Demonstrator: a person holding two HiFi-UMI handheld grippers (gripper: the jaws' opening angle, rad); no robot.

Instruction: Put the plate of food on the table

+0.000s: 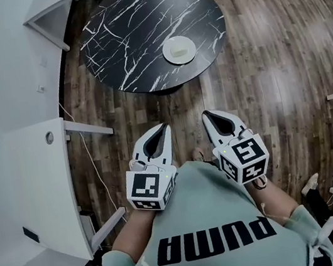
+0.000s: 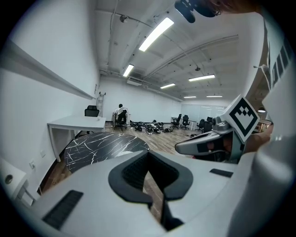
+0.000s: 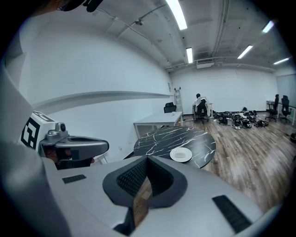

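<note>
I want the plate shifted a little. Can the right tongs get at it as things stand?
Probably not without a step forward: the right tongs sit close to the body, with floor between them and the table. Nothing stands around the plate, so the way looks free.

The left gripper [image 1: 163,126] and the right gripper [image 1: 205,114] are side by side, near each other but apart, both pointing forward. Each has its jaws closed together, with nothing between them. Behind them, both forearms [image 1: 136,230] are bent.
</note>
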